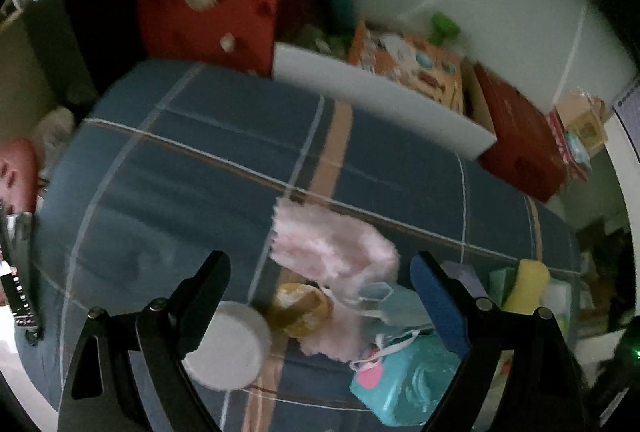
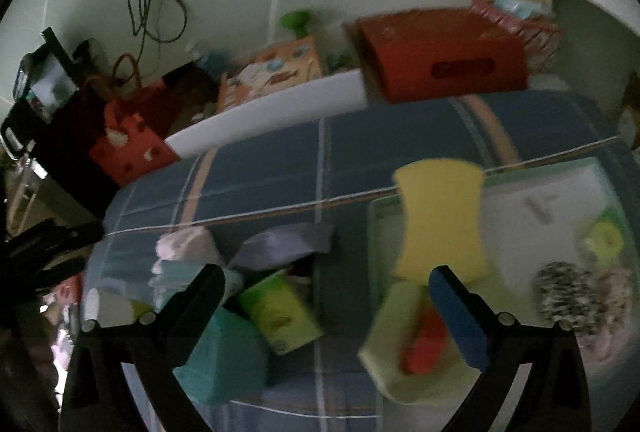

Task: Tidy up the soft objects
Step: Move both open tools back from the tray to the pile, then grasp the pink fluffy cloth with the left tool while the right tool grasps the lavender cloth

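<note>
On the blue plaid cloth (image 1: 200, 171) lies a pink fluffy item (image 1: 332, 244), just ahead of my open left gripper (image 1: 320, 280). Under its jaws sit a white round lid (image 1: 228, 344), a yellow-brown round thing (image 1: 300, 308) and a teal packet (image 1: 408, 380). My right gripper (image 2: 328, 284) is open too, with nothing gripped. A yellow sponge (image 2: 440, 224) rests over the edge of a pale green tray (image 2: 374, 232), which holds a speckled black-and-white item (image 2: 568, 296). To the tray's left are a green packet (image 2: 280, 312), a teal packet (image 2: 224, 352) and a purple cloth (image 2: 284, 244).
Along the far edge stand a red box (image 2: 440, 51), an orange printed box (image 2: 276, 71), a white board (image 2: 272, 107) and a red gift bag (image 2: 128, 147). Cables (image 2: 156, 11) hang on the wall behind. Both views are motion-blurred.
</note>
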### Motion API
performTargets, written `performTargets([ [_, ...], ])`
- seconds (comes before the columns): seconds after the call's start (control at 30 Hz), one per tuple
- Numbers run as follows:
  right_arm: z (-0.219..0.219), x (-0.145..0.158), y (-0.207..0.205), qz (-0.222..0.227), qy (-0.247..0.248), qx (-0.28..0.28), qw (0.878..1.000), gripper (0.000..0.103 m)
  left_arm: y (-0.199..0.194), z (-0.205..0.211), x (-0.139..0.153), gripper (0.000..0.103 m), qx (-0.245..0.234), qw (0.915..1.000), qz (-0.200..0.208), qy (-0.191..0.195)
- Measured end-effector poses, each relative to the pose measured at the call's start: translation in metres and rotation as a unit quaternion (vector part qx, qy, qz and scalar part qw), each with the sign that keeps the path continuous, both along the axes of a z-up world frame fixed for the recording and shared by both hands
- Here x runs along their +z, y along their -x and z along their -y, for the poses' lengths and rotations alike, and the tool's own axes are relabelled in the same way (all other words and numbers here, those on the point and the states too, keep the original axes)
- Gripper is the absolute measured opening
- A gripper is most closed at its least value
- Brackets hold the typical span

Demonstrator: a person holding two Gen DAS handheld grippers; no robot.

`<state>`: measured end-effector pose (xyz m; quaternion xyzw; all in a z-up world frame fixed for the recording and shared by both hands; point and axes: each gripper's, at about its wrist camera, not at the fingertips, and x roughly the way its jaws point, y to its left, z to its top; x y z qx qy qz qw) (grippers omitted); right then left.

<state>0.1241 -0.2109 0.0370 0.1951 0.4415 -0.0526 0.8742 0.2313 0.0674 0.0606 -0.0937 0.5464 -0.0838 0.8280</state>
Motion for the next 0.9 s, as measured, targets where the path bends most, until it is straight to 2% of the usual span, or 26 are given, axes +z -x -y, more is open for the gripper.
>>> performTargets([
  [0.17, 0.004, -0.012, -0.034, -0.032, -0.092, 0.022, 0.995, 0.103, -0.026, 0.015, -0.028, 0.092, -0.013, 0.9976, -0.068, 0.000],
  [0.23, 0.003, -0.018, -0.043, -0.044, -0.113, 0.026, 0.992, 0.100, -0.033, 0.020, -0.039, 0.092, -0.017, 0.9954, -0.094, 0.002],
  [0.53, 0.003, -0.059, -0.078, -0.124, -0.154, 0.013, 0.980, 0.091, -0.055, 0.042, -0.072, 0.092, -0.026, 0.9872, -0.157, -0.011],
  [0.67, 0.003, -0.072, -0.087, -0.135, -0.166, 0.011, 0.977, 0.091, -0.061, 0.051, -0.083, 0.092, -0.027, 0.9844, -0.173, -0.017],
  [0.9, 0.002, -0.083, -0.096, -0.145, -0.170, 0.004, 0.975, 0.083, -0.069, 0.068, -0.100, 0.092, -0.038, 0.9793, -0.195, -0.039],
])
